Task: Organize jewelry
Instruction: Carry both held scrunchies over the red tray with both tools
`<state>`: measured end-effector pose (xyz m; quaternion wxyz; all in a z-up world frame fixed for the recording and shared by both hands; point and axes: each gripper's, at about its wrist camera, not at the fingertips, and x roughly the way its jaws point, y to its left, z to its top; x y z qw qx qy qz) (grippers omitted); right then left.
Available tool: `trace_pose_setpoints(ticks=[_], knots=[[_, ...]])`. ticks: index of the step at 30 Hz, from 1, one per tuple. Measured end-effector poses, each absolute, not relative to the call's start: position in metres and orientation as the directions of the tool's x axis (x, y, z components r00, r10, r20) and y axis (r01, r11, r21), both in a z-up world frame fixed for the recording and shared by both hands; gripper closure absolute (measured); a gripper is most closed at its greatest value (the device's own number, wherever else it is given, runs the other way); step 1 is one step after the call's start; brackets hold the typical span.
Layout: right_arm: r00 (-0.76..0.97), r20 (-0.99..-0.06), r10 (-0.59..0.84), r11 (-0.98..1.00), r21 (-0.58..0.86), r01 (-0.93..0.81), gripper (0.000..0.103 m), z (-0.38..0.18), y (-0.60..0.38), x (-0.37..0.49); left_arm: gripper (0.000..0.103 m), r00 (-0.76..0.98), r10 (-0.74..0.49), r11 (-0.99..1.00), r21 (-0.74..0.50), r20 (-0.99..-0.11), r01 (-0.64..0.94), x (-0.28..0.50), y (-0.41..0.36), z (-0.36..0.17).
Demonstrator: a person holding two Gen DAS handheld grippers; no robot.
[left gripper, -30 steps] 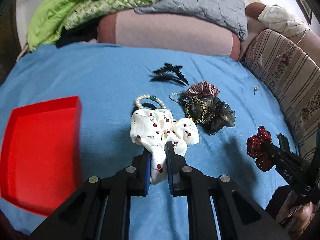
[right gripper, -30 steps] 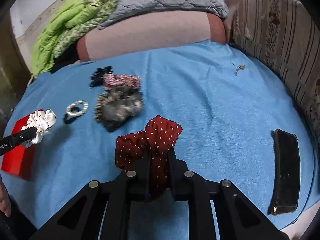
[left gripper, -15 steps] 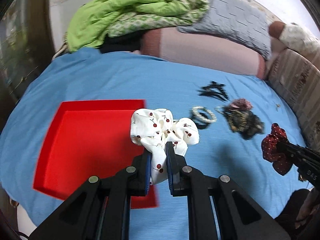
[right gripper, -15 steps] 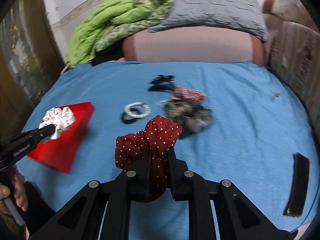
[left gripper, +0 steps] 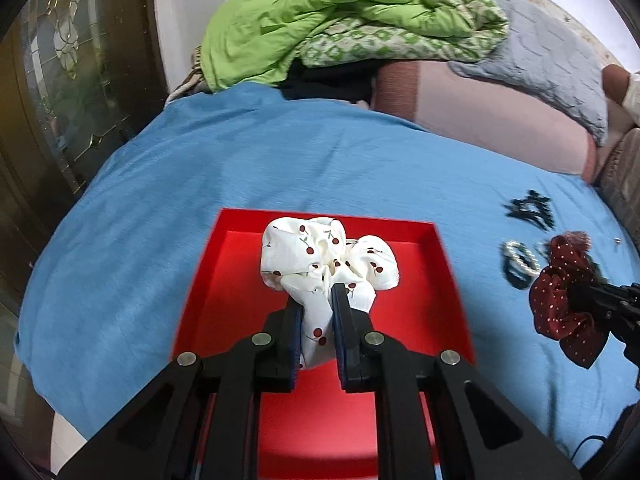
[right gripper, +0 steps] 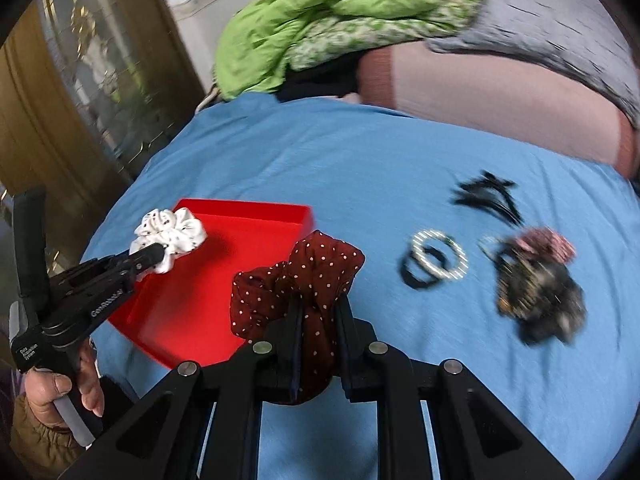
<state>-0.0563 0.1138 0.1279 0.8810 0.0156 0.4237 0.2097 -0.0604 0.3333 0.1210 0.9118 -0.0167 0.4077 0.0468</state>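
The tray lies on the bed, with the left tool holding a scrunchie above it. To its right lie a bracelet, a clip behind that, and a scrunchie pile farther right. Bedding is heaped behind, at the bed's far end.

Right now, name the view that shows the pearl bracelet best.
Right wrist view: the pearl bracelet lies whole on the blue sheet, slightly blurred. Left wrist view catches it near the edge, blurrier, partly behind the red dotted scrunchie.
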Motion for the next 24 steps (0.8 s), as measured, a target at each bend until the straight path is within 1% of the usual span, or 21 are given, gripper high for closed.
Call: trace_pose_setpoints(ticks=[8, 13, 22, 24], knots=[[0.519, -0.769, 0.374, 0.893, 0.147, -0.426, 0.086, 0.108, 0.18, -0.012, 0.09, 0.623, 0.095, 0.992, 0.023, -0.776, -0.123, -0.024, 0.36, 0.099], [0.496, -0.795, 0.349, 0.894, 0.124, -0.43, 0.085, 0.087, 0.207, 0.017, 0.089, 0.594, 0.12, 0.988, 0.037, -0.795, -0.151, -0.003, 0.375, 0.084], [0.444, -0.836, 0.324, 0.902, 0.13, -0.412, 0.084, 0.05, 0.229, 0.049, 0.088, 0.556, 0.132, 0.981, 0.029, -0.821, -0.19, 0.015, 0.396, 0.065], [0.442, -0.837, 0.323, 0.902, 0.131, -0.412, 0.084, 0.047, 0.23, 0.05, 0.085, 0.559, 0.138, 0.981, 0.034, -0.818, -0.192, 0.015, 0.395, 0.065]])
